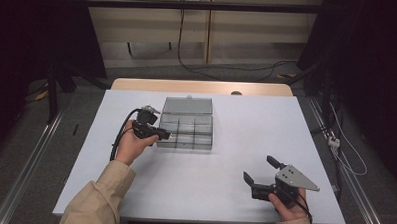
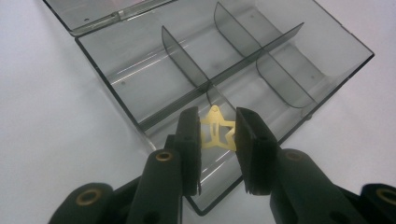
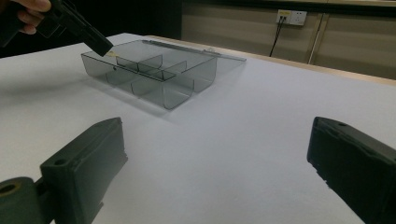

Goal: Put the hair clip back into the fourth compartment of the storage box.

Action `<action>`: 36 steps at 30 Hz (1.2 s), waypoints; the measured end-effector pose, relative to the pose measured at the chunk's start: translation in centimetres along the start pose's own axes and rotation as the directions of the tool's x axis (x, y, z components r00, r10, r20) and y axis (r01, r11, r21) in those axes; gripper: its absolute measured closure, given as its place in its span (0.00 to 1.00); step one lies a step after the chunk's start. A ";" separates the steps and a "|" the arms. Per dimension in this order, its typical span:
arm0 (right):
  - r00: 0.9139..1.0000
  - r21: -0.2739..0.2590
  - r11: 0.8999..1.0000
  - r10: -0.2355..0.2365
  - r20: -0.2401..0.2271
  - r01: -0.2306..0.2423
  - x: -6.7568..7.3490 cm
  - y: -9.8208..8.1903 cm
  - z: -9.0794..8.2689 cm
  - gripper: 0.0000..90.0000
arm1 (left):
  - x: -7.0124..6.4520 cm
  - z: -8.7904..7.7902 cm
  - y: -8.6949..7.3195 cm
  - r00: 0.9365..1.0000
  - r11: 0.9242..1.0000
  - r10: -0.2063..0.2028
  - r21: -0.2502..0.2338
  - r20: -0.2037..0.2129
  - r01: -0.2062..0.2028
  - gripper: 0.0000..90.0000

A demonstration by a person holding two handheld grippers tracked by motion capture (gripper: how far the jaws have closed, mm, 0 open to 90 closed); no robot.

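Note:
A clear smoky box point(image 1: 186, 130) with several divided compartments lies open on the white table, its lid point(image 1: 187, 105) folded flat behind it. My left gripper point(image 1: 164, 135) hovers over the box's left end. In the left gripper view its jaws point(image 2: 217, 116) are shut on a small yellow star-shaped clip point(image 2: 215, 134), held above a near corner compartment of the box point(image 2: 140, 79). My right gripper point(image 1: 260, 168) rests low near the table's front right, open wide with nothing between its fingers point(image 3: 88, 163). From the right gripper view, the box point(image 3: 154, 74) and the left gripper point(image 3: 100, 46) lie farther off at upper left.
The white table top point(image 1: 224, 183) ends close in front of my right hand. A wooden edge point(image 1: 202, 87) runs behind the box. Cables point(image 1: 228, 68) lie on the floor beyond, and a metal rail point(image 1: 29, 166) runs along the left.

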State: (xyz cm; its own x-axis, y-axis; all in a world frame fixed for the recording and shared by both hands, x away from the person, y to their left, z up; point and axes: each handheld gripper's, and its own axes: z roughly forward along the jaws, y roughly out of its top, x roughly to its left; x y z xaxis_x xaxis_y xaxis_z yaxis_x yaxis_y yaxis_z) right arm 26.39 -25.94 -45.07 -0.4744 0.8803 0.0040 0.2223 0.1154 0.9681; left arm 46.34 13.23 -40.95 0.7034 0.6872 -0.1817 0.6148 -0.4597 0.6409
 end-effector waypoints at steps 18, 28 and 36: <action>1.000 -0.001 1.000 -0.001 -0.001 0.001 0.0 0.0 0.0 0.04 | -0.1 0.5 0.1 1.000 1.000 0.016 0.011 -0.020 -0.016 0.79; 1.000 0.001 1.000 -0.002 -0.001 0.002 0.0 0.0 0.0 0.04 | -0.2 0.4 0.1 1.000 1.000 0.017 0.002 -0.026 -0.017 0.77; 1.000 0.001 1.000 -0.004 -0.001 0.004 0.0 0.0 -0.1 0.04 | -0.5 -0.2 0.2 0.999 1.000 0.025 -0.010 -0.025 -0.025 0.64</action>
State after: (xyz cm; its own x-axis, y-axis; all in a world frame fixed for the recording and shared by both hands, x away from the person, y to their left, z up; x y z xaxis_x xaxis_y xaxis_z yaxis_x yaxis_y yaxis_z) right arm 26.33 -25.98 -45.08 -0.4758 0.8795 0.0002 0.2214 0.1196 0.9678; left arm 46.08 12.90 -40.60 0.7092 0.6896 -0.1466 0.5933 -0.4714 0.6526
